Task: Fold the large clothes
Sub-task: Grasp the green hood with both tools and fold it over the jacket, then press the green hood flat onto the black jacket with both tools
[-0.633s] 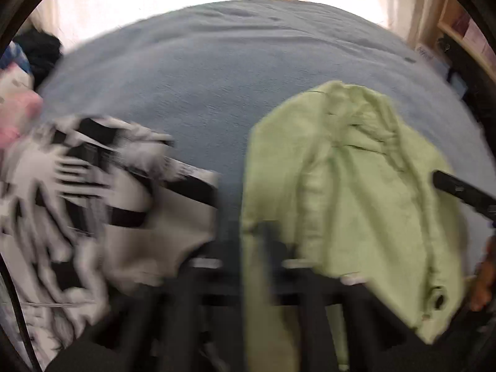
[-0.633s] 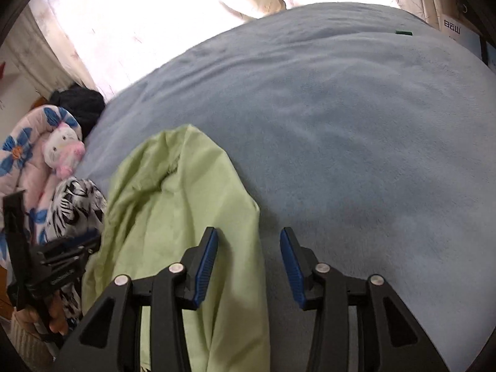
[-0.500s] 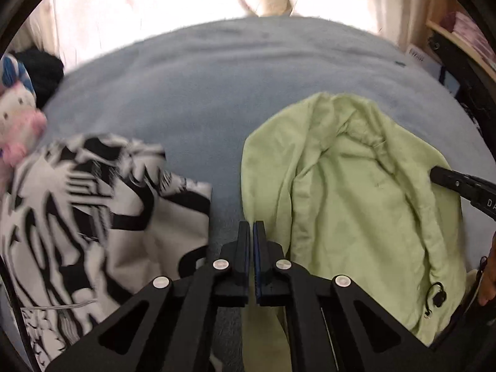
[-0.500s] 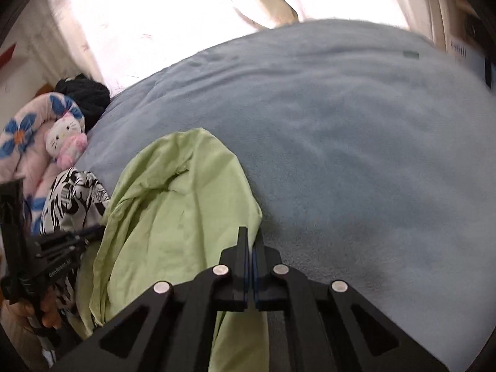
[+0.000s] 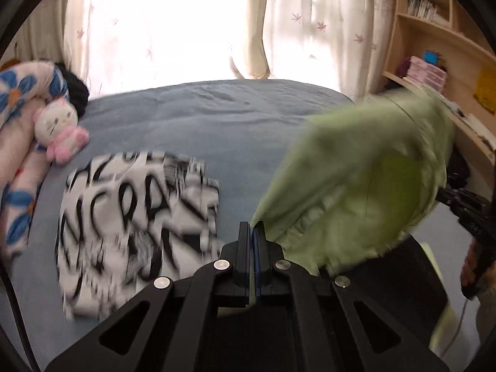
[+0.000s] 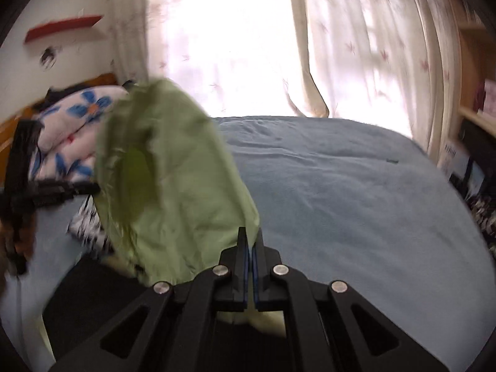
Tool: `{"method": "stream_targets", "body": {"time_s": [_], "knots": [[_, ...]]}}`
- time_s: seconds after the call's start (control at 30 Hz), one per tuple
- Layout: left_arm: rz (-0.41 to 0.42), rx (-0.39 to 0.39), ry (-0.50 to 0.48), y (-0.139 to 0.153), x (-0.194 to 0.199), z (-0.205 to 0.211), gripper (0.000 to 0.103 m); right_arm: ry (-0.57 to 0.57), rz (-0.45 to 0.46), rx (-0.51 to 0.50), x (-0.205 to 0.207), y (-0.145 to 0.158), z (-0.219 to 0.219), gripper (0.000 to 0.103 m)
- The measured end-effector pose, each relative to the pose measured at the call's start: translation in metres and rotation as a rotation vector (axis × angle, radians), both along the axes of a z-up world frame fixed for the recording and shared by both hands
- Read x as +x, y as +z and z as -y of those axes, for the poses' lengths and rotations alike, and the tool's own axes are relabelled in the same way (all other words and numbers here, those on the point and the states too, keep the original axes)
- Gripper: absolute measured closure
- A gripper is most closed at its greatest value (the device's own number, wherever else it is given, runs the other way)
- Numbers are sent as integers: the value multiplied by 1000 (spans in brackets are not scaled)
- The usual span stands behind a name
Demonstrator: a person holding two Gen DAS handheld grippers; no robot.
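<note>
A light green hooded garment (image 5: pixel 362 183) hangs lifted off the blue bed (image 5: pixel 201 117), blurred by motion. My left gripper (image 5: pixel 251 228) is shut on its edge, with green cloth pinched between the pads. In the right wrist view the same green garment (image 6: pixel 173 186) billows up on the left, and my right gripper (image 6: pixel 250 232) is shut on another edge of it. The right gripper also shows at the right of the left wrist view, as a black tool (image 5: pixel 468 210). The left gripper (image 6: pixel 46 192) appears dark at the left of the right wrist view.
A black-and-white printed garment (image 5: pixel 133 217) lies folded on the bed, left of the green one. A floral pillow (image 5: pixel 18 142) and a white-and-pink plush cat (image 5: pixel 60 130) sit at the far left. A wooden bookshelf (image 5: pixel 440 46) stands at the right; curtains (image 5: pixel 310 21) hang behind the bed.
The green garment has gone from lying flat on the bed to hanging raised in the air. Both grippers shut onto it and rose, so the views now tilt up toward the window.
</note>
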State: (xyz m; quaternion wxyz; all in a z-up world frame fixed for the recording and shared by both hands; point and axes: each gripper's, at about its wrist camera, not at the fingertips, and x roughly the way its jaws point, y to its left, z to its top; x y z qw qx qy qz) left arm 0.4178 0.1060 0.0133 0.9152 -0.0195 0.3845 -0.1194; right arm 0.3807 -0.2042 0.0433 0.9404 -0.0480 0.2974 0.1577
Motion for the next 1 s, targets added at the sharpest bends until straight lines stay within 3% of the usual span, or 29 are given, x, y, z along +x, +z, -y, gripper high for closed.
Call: {"method": "stream_targets", "body": {"time_s": [0.1, 0.13, 0.23, 0.37, 0.53, 0.63, 0.77, 0.9, 1.0], "knots": [[-75, 20, -29, -8, -43, -10, 102, -9, -74, -19, -38, -9, 10, 89], [-86, 72, -18, -12, -67, -13, 102, -19, -102, -30, -49, -14, 14, 85], [-135, 90, 9, -17, -108, -33, 102, -67, -169, -46, -82, -23, 28, 85], [-177, 94, 44, -14, -140, -56, 101, -80, -238, 4, -119, -16, 42, 85], [-207, 54, 47, -1, -182, -49, 95, -59, -320, 81, -158, -1, 42, 80], [-217, 53, 27, 1, -191, -36, 93, -43, -350, 122, -174, 6, 34, 65], [-237, 3, -5, -8, -204, -12, 82, -32, -395, 178, -186, -2, 24, 56], [-285, -75, -8, -40, -200, 8, 80, -62, -455, 218, -177, -40, 15, 55], [-355, -175, 28, -80, -182, 19, 80, -97, -506, 281, -162, -76, 12, 55]]}}
